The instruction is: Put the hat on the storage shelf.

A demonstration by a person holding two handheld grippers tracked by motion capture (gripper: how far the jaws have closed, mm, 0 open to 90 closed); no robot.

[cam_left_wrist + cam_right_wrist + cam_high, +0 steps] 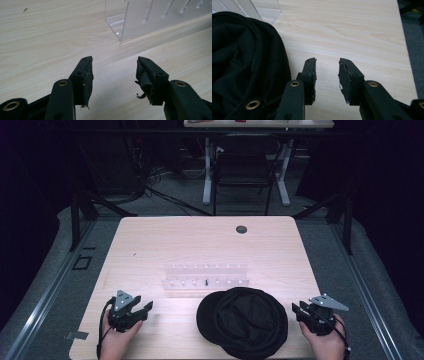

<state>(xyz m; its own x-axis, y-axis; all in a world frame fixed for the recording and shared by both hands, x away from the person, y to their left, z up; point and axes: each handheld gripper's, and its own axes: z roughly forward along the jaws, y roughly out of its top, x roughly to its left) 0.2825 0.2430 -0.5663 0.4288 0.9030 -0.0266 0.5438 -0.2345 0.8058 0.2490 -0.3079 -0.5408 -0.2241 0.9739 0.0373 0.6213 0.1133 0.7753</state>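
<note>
A black cloth cap (243,321) lies crumpled near the front edge of the light wooden table (205,245); its dark folds (242,65) cover the left of the right gripper view. Behind it stands a clear plastic rack (206,279) with rows of slots, whose corner (140,20) shows ahead of the left jaws. My left gripper (146,308) rests at the front left, open and empty, pointing toward the rack. At the front right my right gripper (297,312) is open too, just right of the cap, not touching it.
A small round grommet (241,229) sits in the tabletop near its far edge. Beyond the table stand a dark chair (243,170) and a white-legged desk (250,124) on grey floor. Bare wood stretches across the table's far half and left side.
</note>
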